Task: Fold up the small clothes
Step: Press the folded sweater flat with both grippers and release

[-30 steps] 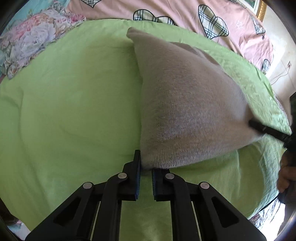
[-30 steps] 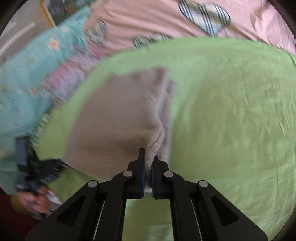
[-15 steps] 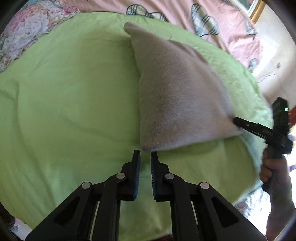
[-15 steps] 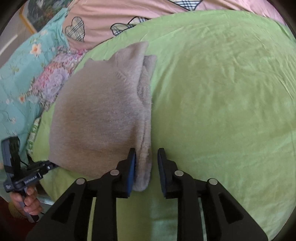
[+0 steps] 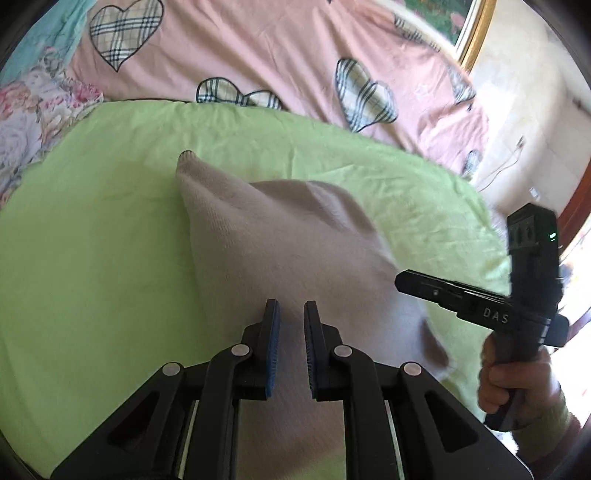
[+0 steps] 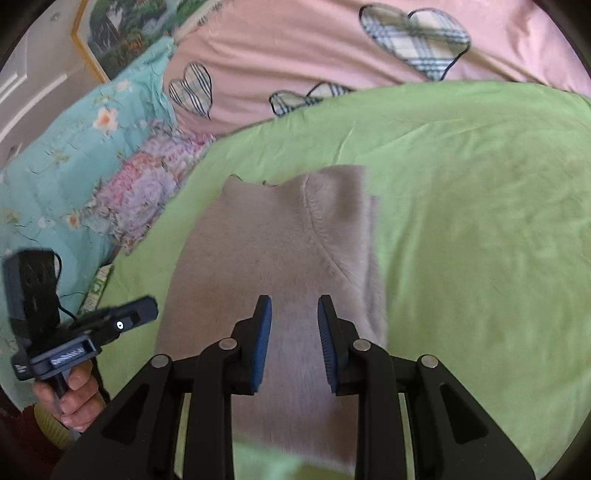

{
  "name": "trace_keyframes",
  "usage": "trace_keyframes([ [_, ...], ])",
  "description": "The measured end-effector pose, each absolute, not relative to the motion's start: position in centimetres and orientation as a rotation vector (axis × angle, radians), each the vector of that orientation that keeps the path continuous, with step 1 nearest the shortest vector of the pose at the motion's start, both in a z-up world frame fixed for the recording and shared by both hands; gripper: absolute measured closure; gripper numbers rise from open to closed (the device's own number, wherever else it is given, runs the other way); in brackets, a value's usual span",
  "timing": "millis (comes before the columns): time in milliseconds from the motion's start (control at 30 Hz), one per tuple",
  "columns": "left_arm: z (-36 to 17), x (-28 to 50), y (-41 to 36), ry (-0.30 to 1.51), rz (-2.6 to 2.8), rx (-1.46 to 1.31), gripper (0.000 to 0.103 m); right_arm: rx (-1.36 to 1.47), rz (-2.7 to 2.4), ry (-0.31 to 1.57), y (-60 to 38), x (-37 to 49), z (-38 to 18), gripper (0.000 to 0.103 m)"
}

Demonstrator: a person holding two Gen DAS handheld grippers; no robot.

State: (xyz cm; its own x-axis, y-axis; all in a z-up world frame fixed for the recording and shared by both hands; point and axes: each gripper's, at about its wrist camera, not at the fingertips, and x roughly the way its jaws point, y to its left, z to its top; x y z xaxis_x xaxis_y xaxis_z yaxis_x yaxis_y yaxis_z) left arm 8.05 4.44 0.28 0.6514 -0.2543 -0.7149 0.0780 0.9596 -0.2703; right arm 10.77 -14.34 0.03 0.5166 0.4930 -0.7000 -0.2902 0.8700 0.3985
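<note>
A small beige knitted garment (image 5: 288, 243) lies folded on the green sheet (image 5: 92, 258); it also shows in the right wrist view (image 6: 273, 251). My left gripper (image 5: 291, 314) is open and empty, its jaws a small gap apart, raised over the garment's near edge. My right gripper (image 6: 293, 314) is open and empty, raised over the garment's near part. The right gripper also shows in the left wrist view (image 5: 461, 295), held in a hand beside the garment. The left gripper shows in the right wrist view (image 6: 92, 332) at the garment's left.
The green sheet (image 6: 480, 221) covers a bed. A pink cover with plaid hearts (image 5: 258, 48) lies behind it. A floral quilt (image 6: 92, 147) lies at the left. A gold-framed picture (image 6: 122, 26) hangs on the wall.
Both grippers let go of the garment's corners, opened and lifted back. The garment dropped flat onto the sheet, folded over.
</note>
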Motion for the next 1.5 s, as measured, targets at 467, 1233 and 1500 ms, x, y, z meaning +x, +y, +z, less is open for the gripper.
trace_keyframes([
  [467,-2.8,9.5,4.7,0.878,-0.209,-0.234,0.091,0.149,0.426,0.982,-14.6,14.3,-4.7,0.080],
  [1233,-5.5,-0.4,3.6,0.971,-0.203,-0.167,0.092,0.086,0.386,1.007,-17.3,5.2,-4.3,0.076],
  [1500,-4.1,-2.1,3.7,0.975,-0.173,-0.191,0.083,0.132,0.386,0.984,-17.8,3.2,-2.2,0.075],
])
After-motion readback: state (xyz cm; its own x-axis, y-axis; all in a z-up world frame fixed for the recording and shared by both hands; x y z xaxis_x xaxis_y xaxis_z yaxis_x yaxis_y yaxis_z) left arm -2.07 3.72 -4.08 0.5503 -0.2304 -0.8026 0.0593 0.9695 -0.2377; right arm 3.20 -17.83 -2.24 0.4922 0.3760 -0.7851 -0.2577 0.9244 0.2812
